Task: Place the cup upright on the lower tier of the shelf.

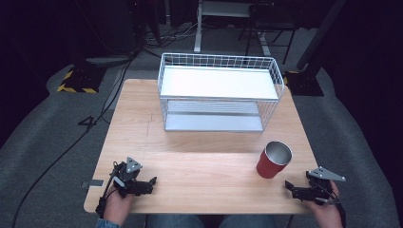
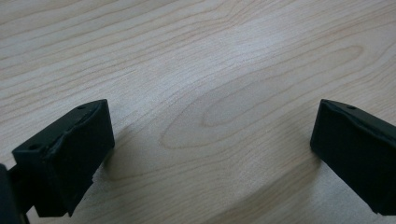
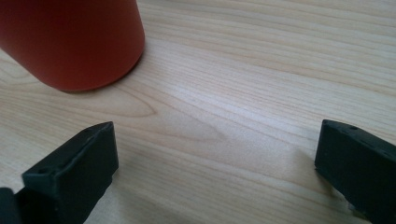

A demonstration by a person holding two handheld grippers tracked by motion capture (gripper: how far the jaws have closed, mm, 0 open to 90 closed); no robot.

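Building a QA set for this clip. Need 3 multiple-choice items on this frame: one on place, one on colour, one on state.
1. Where does the red cup stand on the wooden table?
A. inside the wire basket
B. near the right gripper, in front of the basket
C. beside the left gripper

2. What colour is the inside of the cup?
A. silver metal
B. red
C. black

3. How do the jaws of the left gripper stand?
A. shut on the cup
B. shut on nothing
C. open, bare wood between them

Key:
1 B: in the high view the cup sits just ahead of the right gripper, outside the white wire basket.
2 A: its rim and inner wall are shiny silver.
3 C: the left gripper view shows the jaws wide apart over the table.
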